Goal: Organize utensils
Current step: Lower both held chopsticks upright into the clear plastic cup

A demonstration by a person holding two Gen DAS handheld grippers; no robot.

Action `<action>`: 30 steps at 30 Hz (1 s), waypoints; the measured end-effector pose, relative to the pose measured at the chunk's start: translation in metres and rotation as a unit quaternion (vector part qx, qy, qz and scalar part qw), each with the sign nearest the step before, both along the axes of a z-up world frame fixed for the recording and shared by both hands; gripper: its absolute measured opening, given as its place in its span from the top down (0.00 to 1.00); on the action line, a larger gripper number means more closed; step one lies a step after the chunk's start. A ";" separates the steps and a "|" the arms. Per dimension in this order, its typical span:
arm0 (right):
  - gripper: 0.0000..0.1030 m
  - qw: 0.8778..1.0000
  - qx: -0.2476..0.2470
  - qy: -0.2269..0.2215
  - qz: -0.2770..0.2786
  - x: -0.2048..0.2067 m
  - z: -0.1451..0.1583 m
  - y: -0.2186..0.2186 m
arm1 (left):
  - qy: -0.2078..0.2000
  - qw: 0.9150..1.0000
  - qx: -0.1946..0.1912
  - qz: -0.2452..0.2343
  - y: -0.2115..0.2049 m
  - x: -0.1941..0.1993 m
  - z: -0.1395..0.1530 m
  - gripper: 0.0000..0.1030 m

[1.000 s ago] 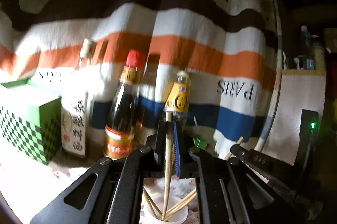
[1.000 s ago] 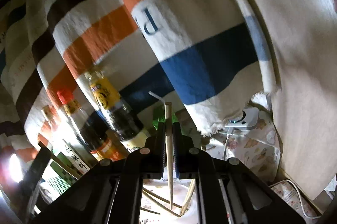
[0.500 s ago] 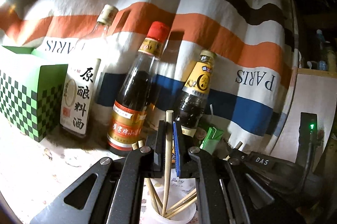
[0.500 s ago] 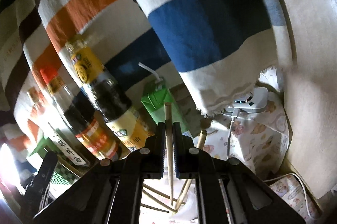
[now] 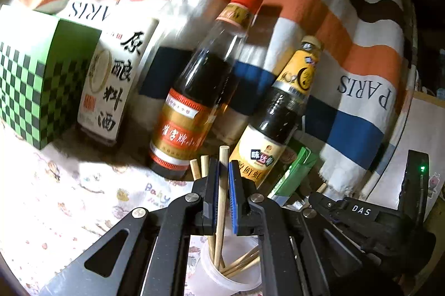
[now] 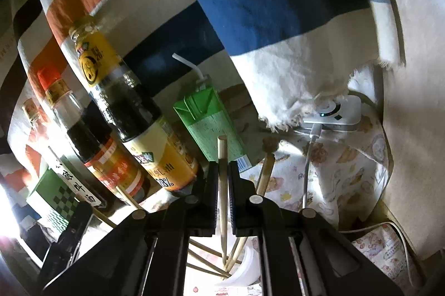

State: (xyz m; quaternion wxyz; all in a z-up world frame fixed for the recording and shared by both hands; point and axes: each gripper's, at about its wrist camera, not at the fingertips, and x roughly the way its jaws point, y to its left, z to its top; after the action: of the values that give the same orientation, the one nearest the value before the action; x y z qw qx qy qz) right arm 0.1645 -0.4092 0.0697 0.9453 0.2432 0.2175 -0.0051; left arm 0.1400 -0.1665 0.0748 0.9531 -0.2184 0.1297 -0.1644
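Pinching a wooden chopstick (image 5: 222,196) between its blue-edged pads, the left gripper (image 5: 223,171) is closed on the stick, whose lower end dips into a white plastic cup (image 5: 222,273) just below the jaws. Several more chopsticks (image 5: 242,262) already lean inside that cup. The right gripper (image 6: 222,171) likewise clamps a second chopstick (image 6: 222,157), its tip pointing down among the sticks in the same cup (image 6: 244,268).

Beyond the fingers, along the back edge of the table, stand a yellow-labelled soy sauce bottle (image 5: 281,112), a red-capped vinegar bottle (image 5: 194,96) and a clear cooking wine bottle (image 5: 116,68), with a green checkered box (image 5: 36,79) at the left end. A green drink carton (image 6: 211,123) with a straw sits just right of the soy sauce. Behind everything hangs a striped cloth (image 5: 347,51). A white charger (image 6: 336,112) lies on the printed tablecloth (image 5: 69,198) toward the right rear corner.
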 end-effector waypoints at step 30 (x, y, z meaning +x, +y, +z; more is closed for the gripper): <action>0.93 0.999 0.005 0.045 0.001 0.015 -0.012 -0.004 | 0.034 0.999 0.033 -0.005 -0.007 0.016 -0.021 0.94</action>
State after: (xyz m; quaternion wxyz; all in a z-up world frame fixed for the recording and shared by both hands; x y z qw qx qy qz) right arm 0.1797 -0.4129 0.0574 0.9335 0.2469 0.2598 -0.0142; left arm 0.1563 -0.1737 0.0540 0.9542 -0.1915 0.1681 -0.1570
